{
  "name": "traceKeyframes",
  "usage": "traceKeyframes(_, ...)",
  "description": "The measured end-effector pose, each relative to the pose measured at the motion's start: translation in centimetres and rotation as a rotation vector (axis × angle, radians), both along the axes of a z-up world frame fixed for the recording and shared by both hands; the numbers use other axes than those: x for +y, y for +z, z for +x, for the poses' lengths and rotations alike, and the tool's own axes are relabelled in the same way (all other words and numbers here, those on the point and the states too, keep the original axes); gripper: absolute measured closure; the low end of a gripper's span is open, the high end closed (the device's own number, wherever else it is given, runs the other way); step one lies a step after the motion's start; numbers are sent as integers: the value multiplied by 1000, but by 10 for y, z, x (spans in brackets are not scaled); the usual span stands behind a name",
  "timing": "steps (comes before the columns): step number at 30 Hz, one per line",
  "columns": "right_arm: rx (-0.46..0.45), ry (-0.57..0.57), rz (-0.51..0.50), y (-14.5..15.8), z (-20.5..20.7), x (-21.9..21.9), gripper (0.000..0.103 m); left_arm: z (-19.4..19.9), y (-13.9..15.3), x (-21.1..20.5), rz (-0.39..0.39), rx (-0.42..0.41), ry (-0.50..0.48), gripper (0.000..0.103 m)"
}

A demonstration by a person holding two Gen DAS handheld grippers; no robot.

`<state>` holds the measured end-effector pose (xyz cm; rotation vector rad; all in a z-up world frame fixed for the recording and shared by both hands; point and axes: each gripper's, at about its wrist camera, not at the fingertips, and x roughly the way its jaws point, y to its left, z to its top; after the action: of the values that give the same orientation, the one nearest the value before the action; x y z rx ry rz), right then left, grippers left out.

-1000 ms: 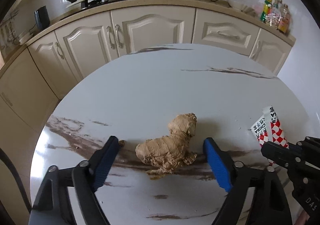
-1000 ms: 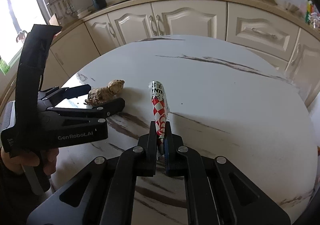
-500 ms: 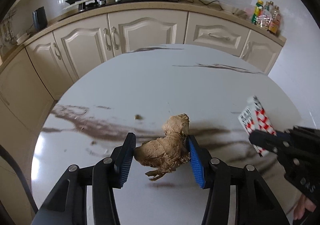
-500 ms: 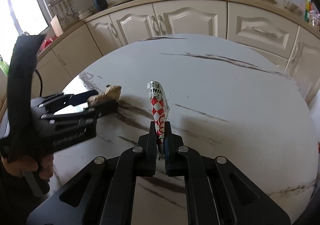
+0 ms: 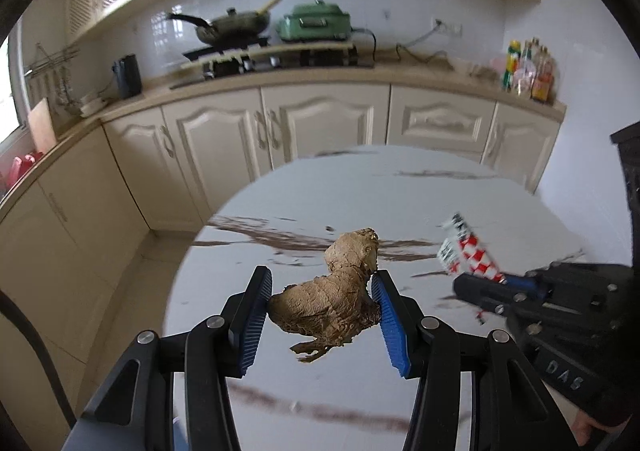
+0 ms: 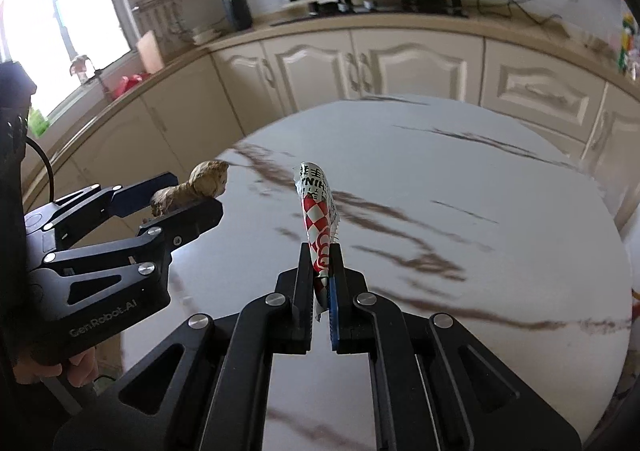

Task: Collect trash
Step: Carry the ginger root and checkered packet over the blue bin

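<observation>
Ginger [image 5: 334,301]: knobbly, tan, dry rootlets hanging below; clamped between blue pads of left gripper [image 5: 324,321], held clear above table [image 5: 400,203]. Wrapper [image 6: 318,219]: crumpled, red-white checked with black print; pinched at lower end by right gripper [image 6: 322,291], jaws nearly together, upper end sticking up over table. Table: round, white marble, brown veins. Cabinets [image 5: 320,131] seen behind, pan [image 5: 232,27] on stove. Both grippers angled downward, left one beside right.
</observation>
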<state>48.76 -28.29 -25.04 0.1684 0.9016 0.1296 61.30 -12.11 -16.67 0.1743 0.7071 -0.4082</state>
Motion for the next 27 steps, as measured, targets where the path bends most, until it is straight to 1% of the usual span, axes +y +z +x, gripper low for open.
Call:
traceKeyframes(3, -26, 28, -3, 14, -14, 24, 96, -34, 12, 29, -4, -41, 37, 55)
traceKeyframes(7, -74, 78, -9, 36, -34, 66, 96, -90, 24, 78, -25, -84, 81, 55)
traceKeyframes(12, -145, 156, -19, 67, -55, 130, 96, -163, 37, 148, -55, -133, 145, 55)
traceKeyframes(15, -182, 206, -30, 81, -65, 169, 96, -210, 41, 189, -55, -174, 199, 55)
traceKeyframes(17, -204, 241, -33, 88, -73, 196, 96, -233, 42, 210, -64, -183, 226, 55)
traceKeyframes(19, -215, 274, -36, 91, -79, 220, 96, -261, 42, 236, -63, -196, 264, 55)
traceKeyframes(22, -221, 324, -37, 92, -86, 254, 96, -290, 38, 263, -56, -197, 319, 55)
traceKeyframes(25, -208, 376, -39, 84, -87, 288, 96, -316, 27, 290, -62, -173, 372, 55)
traceKeyframes(27, -192, 413, -38, 72, -86, 312, 96, -328, 17, 307, -57, -148, 410, 55)
